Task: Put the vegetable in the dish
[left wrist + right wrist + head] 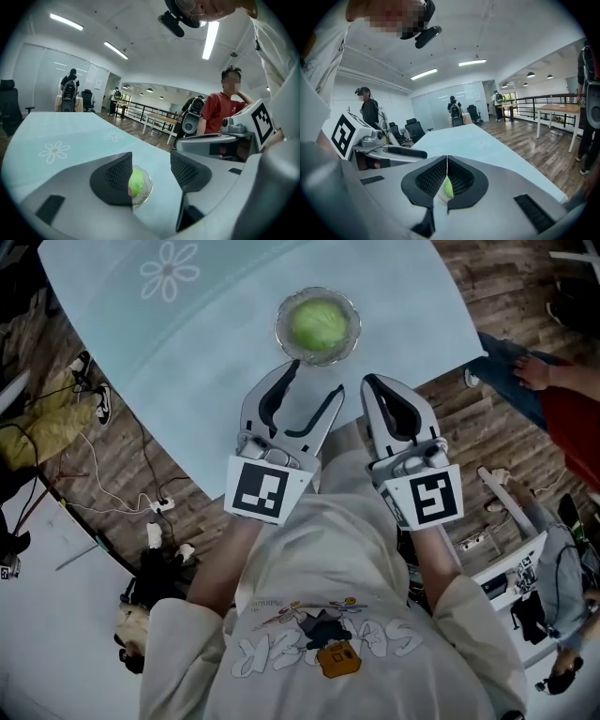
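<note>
A round green vegetable [319, 324] lies in a clear glass dish [284, 313] on the pale blue table [187, 352], just ahead of both grippers. My left gripper [316, 378] hovers short of the dish, open, with nothing between its pads. In the left gripper view the vegetable [136, 183] and the dish [144, 188] show beyond the left pad, with the left gripper [150, 171] standing apart from them. My right gripper [368, 382] is shut and empty beside it. In the right gripper view a sliver of the vegetable [448, 188] peeks under the closed right gripper [447, 161].
The table carries a white flower print [170, 270], and its near edge runs diagonally under the grippers. A person in a red shirt [225, 112] sits at the right of the table. Cables [112, 493] and bags lie on the wooden floor at the left.
</note>
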The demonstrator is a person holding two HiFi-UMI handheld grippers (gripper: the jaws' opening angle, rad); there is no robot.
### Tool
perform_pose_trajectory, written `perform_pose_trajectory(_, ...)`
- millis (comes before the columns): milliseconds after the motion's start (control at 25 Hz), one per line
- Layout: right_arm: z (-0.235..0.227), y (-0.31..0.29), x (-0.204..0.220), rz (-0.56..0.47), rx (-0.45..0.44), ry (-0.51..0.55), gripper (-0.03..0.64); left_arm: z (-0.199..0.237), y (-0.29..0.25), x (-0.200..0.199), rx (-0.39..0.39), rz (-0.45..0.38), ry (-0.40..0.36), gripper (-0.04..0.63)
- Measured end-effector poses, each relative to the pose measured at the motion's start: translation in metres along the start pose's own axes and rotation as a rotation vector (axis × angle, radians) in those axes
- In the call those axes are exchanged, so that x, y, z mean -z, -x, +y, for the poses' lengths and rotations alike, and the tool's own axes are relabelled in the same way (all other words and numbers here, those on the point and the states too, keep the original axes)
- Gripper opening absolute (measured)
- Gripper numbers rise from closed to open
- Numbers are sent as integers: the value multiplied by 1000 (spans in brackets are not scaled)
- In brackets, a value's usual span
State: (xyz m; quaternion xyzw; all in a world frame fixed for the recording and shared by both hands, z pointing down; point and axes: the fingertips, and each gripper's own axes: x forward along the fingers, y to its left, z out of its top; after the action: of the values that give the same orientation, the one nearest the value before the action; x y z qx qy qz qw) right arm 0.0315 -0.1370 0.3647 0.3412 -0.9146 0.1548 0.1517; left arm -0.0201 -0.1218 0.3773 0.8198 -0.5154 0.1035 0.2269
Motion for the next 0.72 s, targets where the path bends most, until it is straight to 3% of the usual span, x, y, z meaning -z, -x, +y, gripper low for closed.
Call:
perform_pose_trajectory(200, -12, -9, 19, 29, 11, -26, 24, 18, -19, 17, -42, 41, -16, 309)
perform_pose_trajectory(440, -22, -13, 35, 51, 8, -48, 23, 30, -35, 37, -46, 81, -32, 308)
perform_pose_trajectory(600, -31, -16, 42, 58, 8, -58, 23, 35, -51, 45, -24, 80, -102, 310)
perform_pose_trajectory(680, -31, -21, 45, 62, 6, -65, 23, 39, -57, 50, -18, 103, -98, 355)
perform_pose_trajectory(720, -31, -23, 46, 63, 4, -69, 23, 41, -62, 53, -15, 118, -89, 411)
